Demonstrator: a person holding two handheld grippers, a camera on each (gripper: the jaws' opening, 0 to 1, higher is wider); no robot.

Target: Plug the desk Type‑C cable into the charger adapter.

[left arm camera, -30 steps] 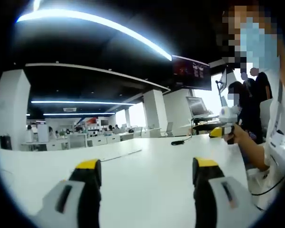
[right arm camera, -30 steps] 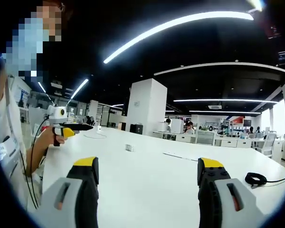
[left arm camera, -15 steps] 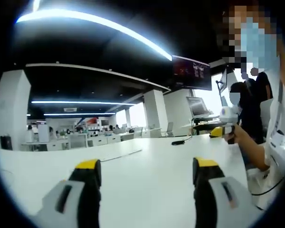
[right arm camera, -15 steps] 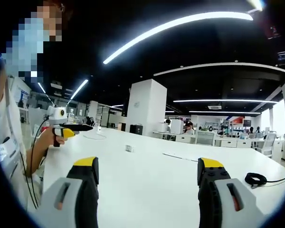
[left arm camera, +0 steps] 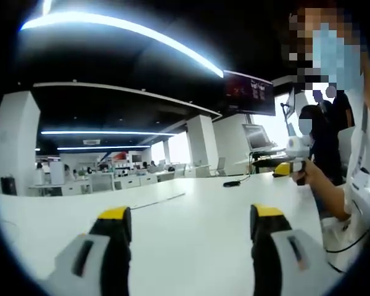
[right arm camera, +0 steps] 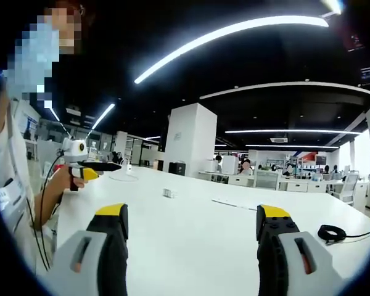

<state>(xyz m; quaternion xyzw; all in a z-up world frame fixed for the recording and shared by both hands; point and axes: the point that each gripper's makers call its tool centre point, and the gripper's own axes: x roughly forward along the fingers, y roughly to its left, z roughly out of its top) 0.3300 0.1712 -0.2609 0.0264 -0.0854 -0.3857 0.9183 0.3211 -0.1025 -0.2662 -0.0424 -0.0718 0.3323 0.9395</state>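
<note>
Cable point(left arm camera: 230, 184), a dark coil, lay far across the white desk point(left arm camera: 191, 228) in the left gripper view, beyond the left gripper point(left arm camera: 188, 225), whose jaws stood wide apart and empty; the right gripper point(left arm camera: 291, 168) hung over the desk's far edge. In the right gripper view the coiled cable point(right arm camera: 332, 232) lay on the desk point(right arm camera: 185, 228) just beside the wide, empty right gripper point(right arm camera: 191, 225), a small white adapter-like block point(right arm camera: 168, 192) farther off

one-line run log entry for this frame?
phase: pre-grasp | left gripper: open, empty | right gripper: open, empty | black cable: coiled on white desk | small white block: untouched
</note>
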